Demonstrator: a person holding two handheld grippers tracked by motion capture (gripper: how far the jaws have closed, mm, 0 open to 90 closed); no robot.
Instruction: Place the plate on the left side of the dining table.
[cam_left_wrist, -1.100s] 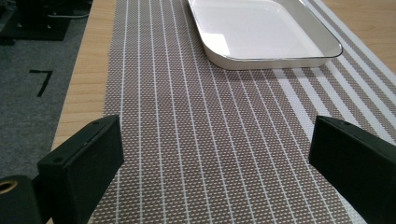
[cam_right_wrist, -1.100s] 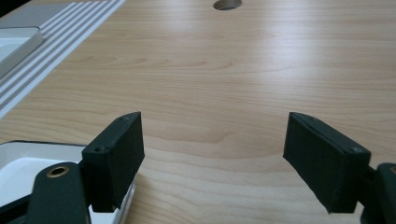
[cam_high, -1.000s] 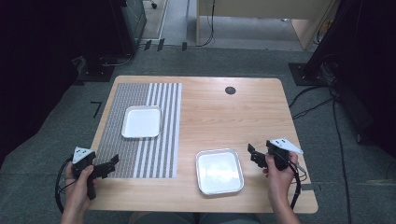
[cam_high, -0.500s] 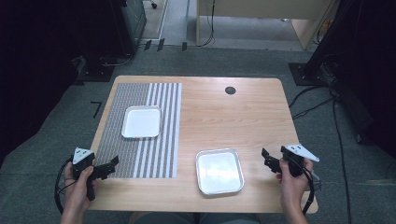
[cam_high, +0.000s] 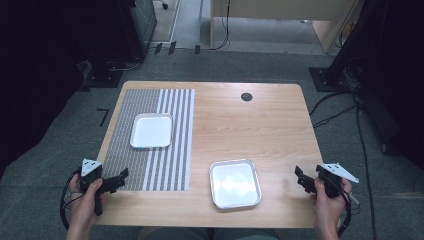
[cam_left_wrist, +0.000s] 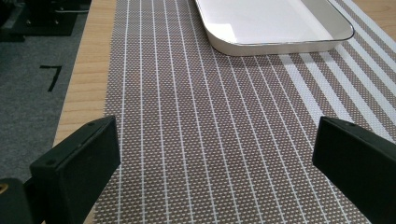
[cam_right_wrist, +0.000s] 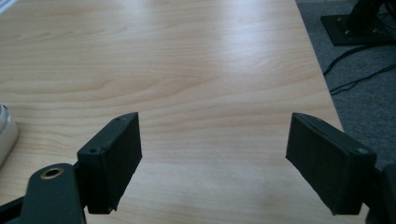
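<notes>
Left gripper (cam_high: 121, 176): jaws spread, empty, over the striped mat (cam_high: 150, 150).
Right gripper (cam_high: 301, 177): jaws spread, empty.
Progress: both trays, the white tray (cam_high: 151, 130) and the metal tray (cam_high: 235, 183), lay untouched; nothing looked begun.

White tray (cam_high: 151, 130) on mat (cam_high: 125, 150), metal tray (cam_high: 235, 183) right

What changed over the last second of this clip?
The right tongs drew back from beside the metal tray toward the table's right edge, open and holding nothing. The left tongs, both trays and the striped mat stayed put.
</notes>
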